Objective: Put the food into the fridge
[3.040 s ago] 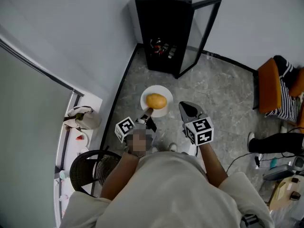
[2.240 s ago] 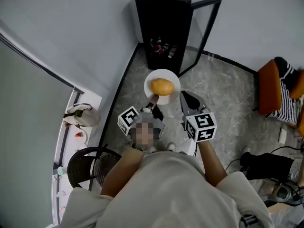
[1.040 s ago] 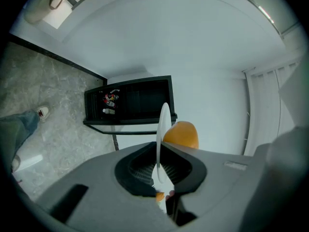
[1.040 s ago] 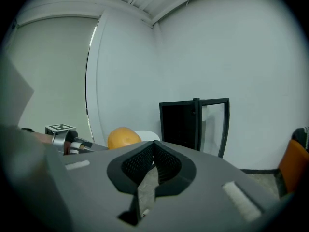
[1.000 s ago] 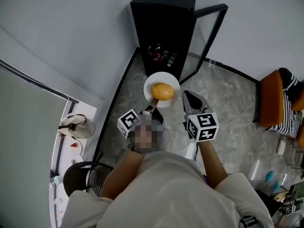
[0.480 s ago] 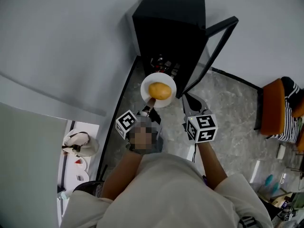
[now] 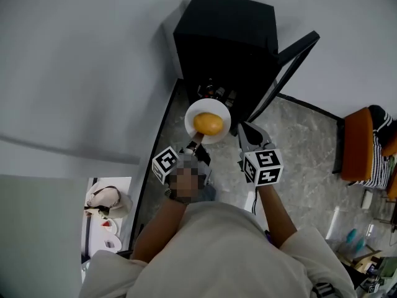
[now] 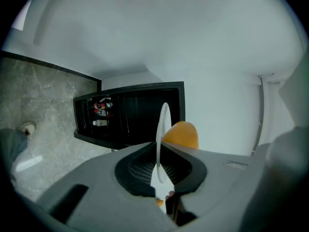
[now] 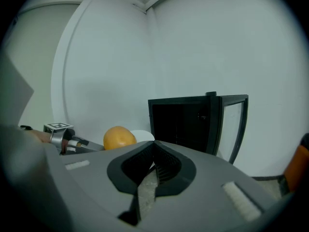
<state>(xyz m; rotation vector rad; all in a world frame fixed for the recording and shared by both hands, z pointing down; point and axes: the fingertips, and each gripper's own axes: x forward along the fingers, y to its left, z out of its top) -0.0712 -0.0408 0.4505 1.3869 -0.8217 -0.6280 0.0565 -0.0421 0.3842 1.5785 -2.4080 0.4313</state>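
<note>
Now the carrying step is in hand: the left gripper [image 7: 196, 144] has its fingers clamped on the near rim of the white plate [image 7: 221, 108]. The plate bears the round orange food [image 7: 209, 123] and hangs just in front of the black fridge [image 7: 226, 36], whose glass door [image 7: 286, 67] stands open. The right gripper [image 7: 244, 128], beside it, has its fingers closed on nothing. The next move, I judge, calls for keeping the plate level and sliding it onto a shelf clear of the small items [image 8: 100, 112] inside.
</note>
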